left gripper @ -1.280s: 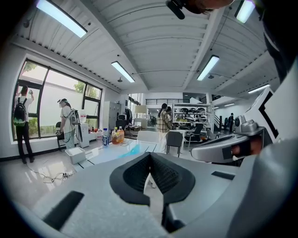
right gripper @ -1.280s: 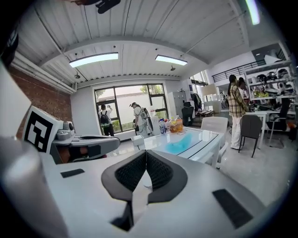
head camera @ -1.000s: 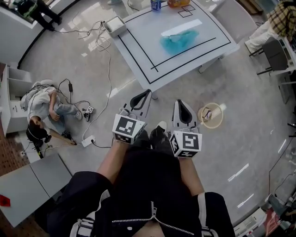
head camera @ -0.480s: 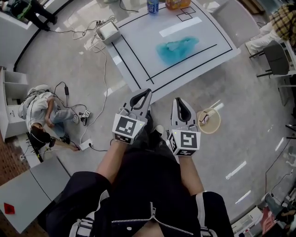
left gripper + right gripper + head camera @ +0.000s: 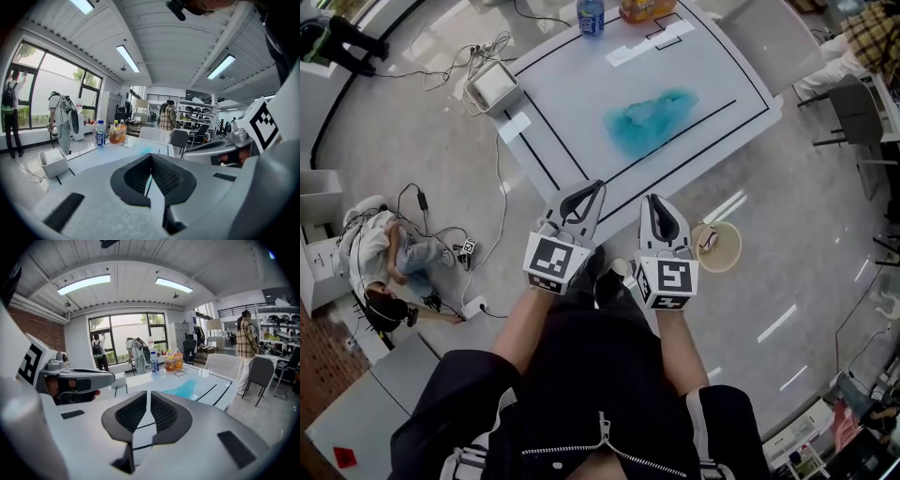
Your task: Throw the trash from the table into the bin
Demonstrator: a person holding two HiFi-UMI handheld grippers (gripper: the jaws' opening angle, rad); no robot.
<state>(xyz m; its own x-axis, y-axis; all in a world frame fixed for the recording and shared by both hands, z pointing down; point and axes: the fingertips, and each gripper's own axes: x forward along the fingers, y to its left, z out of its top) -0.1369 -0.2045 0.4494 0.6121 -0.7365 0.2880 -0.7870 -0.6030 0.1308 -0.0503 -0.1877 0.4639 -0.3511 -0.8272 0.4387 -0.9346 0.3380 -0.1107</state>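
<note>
— Trash, where is it?
— The blue bag (image 5: 652, 120) lies crumpled on the white desk (image 5: 581, 94). The bin (image 5: 717, 247) stands on the floor beside the desk.
— Grippers?
— The left gripper (image 5: 596, 189) and right gripper (image 5: 658, 204) are both pressed together, empty, side by side short of the desk edge.

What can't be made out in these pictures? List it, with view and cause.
Bin: head view, its contents are too small to tell; neither gripper view shows it.
Bottles: head view, cut off by the top edge; labels too small in the gripper views.
Blue trash: left gripper view, mostly hidden behind the jaws; what it is made of is unclear in all views.
</note>
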